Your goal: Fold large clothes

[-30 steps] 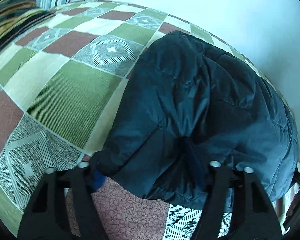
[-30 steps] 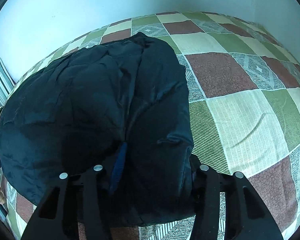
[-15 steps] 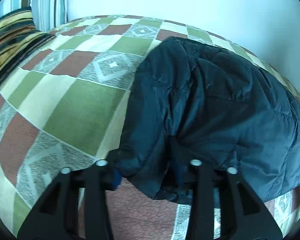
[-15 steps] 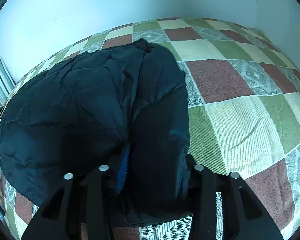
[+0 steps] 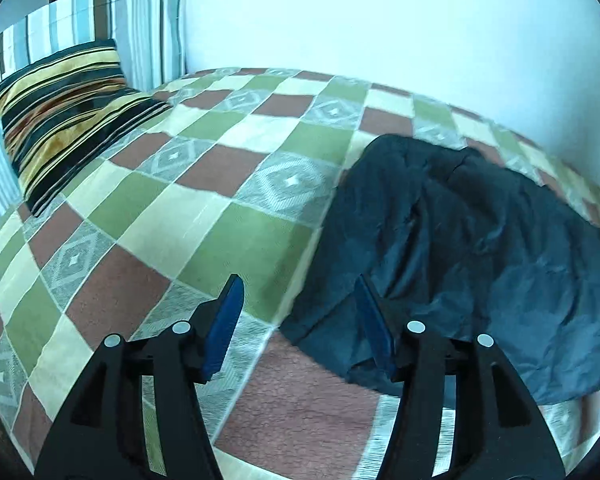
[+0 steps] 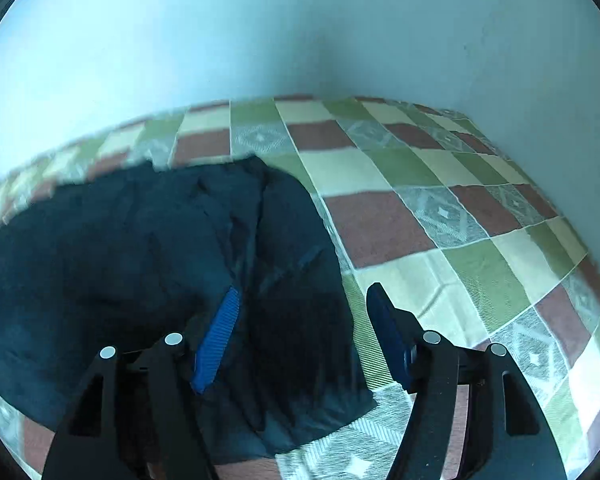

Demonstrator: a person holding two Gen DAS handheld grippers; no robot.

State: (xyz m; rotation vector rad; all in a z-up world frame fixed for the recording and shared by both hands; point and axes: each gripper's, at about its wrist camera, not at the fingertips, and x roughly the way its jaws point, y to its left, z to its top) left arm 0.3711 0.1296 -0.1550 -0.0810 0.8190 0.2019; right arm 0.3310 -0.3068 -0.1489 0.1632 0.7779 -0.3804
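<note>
Seen from the left wrist camera, the left gripper [image 5: 297, 302] hangs with its jaws spread apart and nothing between them, over the checked bedspread [image 5: 203, 216] and just beside the near left corner of the jacket [image 5: 468, 248]. That jacket is a dark, puffy thing lying in a folded heap on the right half of the bed, with a striped pillow [image 5: 59, 108] well apart from it at the far left — no basket, box or other container shows anywhere. From the right wrist camera, the right gripper [image 6: 302, 304] is likewise spread wide and empty, its left blue pad over the jacket [image 6: 147, 264] and its right pad over the bare bedspread [image 6: 440, 256], so the jacket's right edge lies between them. The padded cloth looks soft, light and springy, with a smooth shell that is likely slippery; I would judge it apt to puff back open once let go. A sound hold would be at the near hem corners or along a seam, pinching through the full thickness of the layers.
</note>
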